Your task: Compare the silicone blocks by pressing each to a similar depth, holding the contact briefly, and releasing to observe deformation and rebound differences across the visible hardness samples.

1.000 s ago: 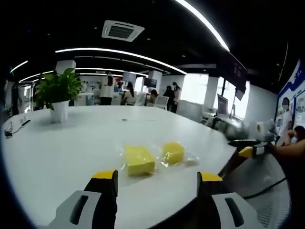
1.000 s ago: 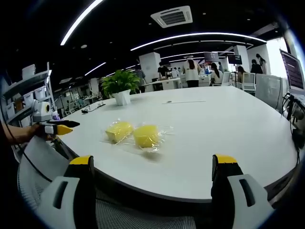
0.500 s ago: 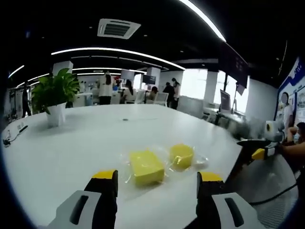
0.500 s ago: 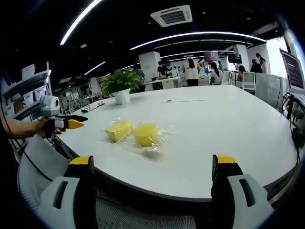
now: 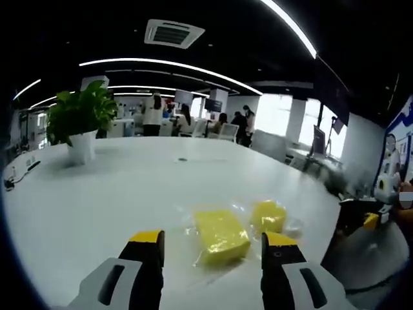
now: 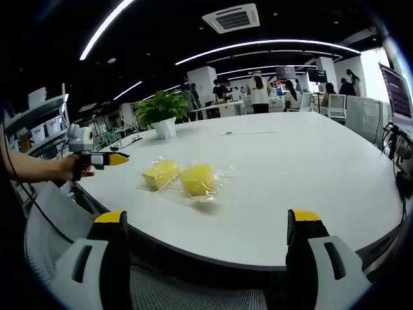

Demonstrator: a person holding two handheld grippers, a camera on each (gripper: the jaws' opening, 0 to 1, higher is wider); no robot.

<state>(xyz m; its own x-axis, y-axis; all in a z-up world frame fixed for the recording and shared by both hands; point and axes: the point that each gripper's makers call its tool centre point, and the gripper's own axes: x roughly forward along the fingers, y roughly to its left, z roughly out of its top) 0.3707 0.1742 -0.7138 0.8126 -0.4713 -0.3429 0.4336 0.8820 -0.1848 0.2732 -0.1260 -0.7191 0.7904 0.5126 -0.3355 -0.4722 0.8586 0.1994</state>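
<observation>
Blocks: two yellow silicone blocks [image 5: 221, 234] in clear wrap, side by side on the white bench [image 5: 97, 200].
Left hand-held gripper [image 5: 211, 242]: jaws wide, moved in closer, nearer block now between them.
Right hand-held gripper [image 6: 205, 223]: wide, hanging back.
Meaning: first press looks imminent.

A broad white desk [image 6: 310, 174] is carrying two yellow silicone blocks in clear plastic wrap [image 6: 179, 180], and a potted green plant [image 5: 79, 123] is standing farther back.
</observation>
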